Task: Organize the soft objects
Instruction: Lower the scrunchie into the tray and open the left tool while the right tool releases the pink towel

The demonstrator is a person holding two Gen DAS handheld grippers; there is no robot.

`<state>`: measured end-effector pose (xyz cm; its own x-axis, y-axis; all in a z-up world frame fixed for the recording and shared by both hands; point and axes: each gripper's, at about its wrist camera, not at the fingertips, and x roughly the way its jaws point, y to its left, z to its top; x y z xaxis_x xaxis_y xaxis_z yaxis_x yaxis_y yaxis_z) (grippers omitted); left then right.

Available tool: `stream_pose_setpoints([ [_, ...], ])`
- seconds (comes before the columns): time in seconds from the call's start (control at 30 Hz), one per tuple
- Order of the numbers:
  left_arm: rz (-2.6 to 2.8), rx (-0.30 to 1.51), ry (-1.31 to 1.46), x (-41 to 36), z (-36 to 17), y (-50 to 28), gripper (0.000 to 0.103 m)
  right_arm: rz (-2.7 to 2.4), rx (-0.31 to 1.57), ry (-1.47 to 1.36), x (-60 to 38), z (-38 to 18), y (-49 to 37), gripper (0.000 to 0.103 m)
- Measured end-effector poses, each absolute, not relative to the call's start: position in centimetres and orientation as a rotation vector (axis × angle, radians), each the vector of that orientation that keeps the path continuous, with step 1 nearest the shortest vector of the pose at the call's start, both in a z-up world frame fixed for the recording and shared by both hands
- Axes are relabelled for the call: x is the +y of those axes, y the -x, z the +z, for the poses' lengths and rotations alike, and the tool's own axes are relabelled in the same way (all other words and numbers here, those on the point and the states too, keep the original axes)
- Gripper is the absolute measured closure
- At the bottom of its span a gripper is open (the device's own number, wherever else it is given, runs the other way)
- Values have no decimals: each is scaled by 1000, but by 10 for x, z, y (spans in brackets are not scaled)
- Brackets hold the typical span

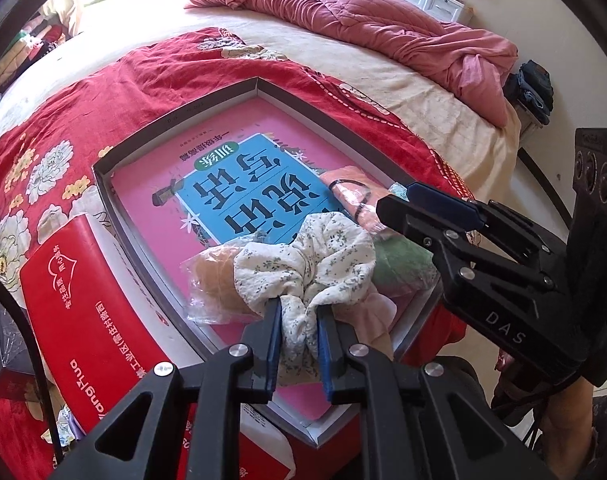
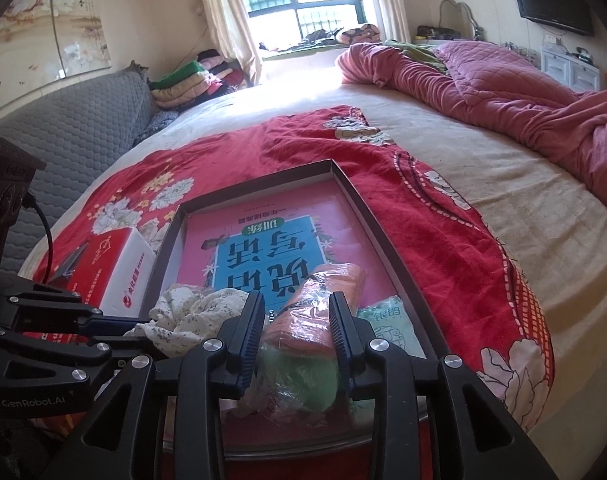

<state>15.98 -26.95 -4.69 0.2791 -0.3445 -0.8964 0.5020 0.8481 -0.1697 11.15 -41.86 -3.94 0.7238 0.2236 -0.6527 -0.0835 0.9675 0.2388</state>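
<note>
A shallow dark-rimmed box (image 1: 175, 116) lies on the bed with a pink and blue book (image 1: 243, 184) flat inside it. My left gripper (image 1: 299, 304) is shut on a white floral cloth (image 1: 323, 252) bunched over the box's near end. Beside it lie a tan item in clear plastic (image 1: 215, 276), a green soft item (image 1: 399, 260) and an orange rolled cloth (image 1: 351, 188). In the right wrist view my right gripper (image 2: 297, 300) stands open, the orange roll (image 2: 327, 284) between its fingers without being pressed. The green item (image 2: 311, 384) lies under it, and the white cloth (image 2: 199, 312) sits to the left.
A red carton (image 1: 83, 280) leans against the box's left side on a red floral spread (image 1: 103, 100). A small dark box (image 1: 3, 344) sits at the far left. A pink quilt (image 2: 503, 80) is heaped at the back right, and a grey sofa (image 2: 71, 128) with folded clothes stands left.
</note>
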Motion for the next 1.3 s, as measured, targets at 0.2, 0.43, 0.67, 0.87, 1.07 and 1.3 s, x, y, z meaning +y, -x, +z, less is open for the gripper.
stream_pose_setpoints([
  [0.2,-593,1163,-131,-272,-47,-162,81,146,735,-235,-428,-38,-108,61],
  [0.43,-577,1157,-159,-276,-47,-162,64,112,735,-230,-431,-37,-106,51],
  [0.67,-575,1139,-183,-277,-43,-156,50,90,718,-240,-436,-34,-102,48],
  [0.87,-563,1120,-193,-275,-40,-154,43,82,715,-241,-438,-33,-100,46],
  [1.07,-554,1118,-183,-271,-39,-153,37,62,724,-220,-437,-33,-99,40],
  [1.3,-550,1102,-158,-264,-35,-150,31,37,741,-211,-438,-34,-98,36],
])
